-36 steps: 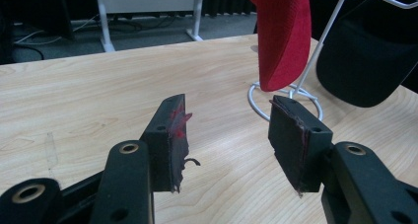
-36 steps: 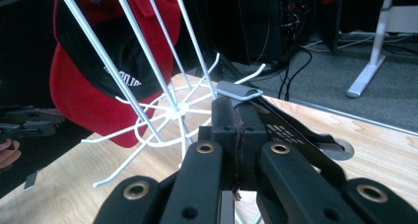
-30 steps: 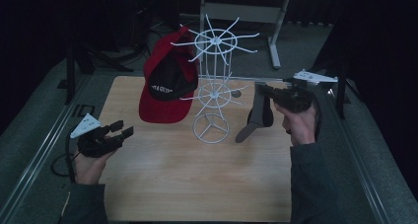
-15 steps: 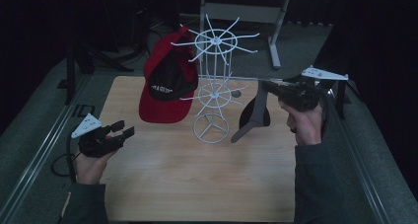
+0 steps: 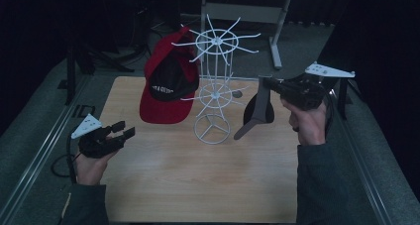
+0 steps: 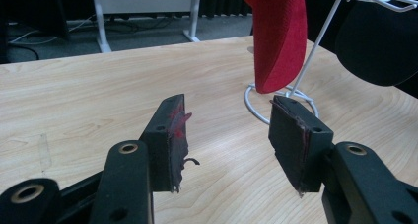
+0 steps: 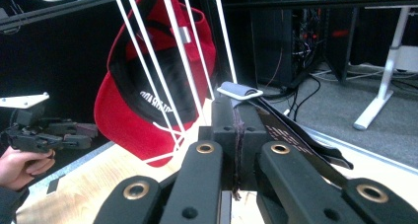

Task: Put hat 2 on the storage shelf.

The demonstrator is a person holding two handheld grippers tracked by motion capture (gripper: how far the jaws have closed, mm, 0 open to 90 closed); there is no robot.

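Left tool (image 5: 119, 131) held low at lower left of frame, above table (image 5: 198, 185) edge; jaws spread apart, nothing gripped. Red cap (image 5: 166, 86) hung on white wire rack (image 5: 214, 81) at upper centre, brim pointed down. Rack base ring seen resting on table. Dark cap (image 5: 257, 111) held at centre right, just beside rack, brim angled down toward table. Right tool (image 5: 265, 84) clamped on dark cap's top edge.

Overhead view forward-down on table (image 5: 208, 180); gripper views low, close, sharing white rack (image 5: 214, 86).
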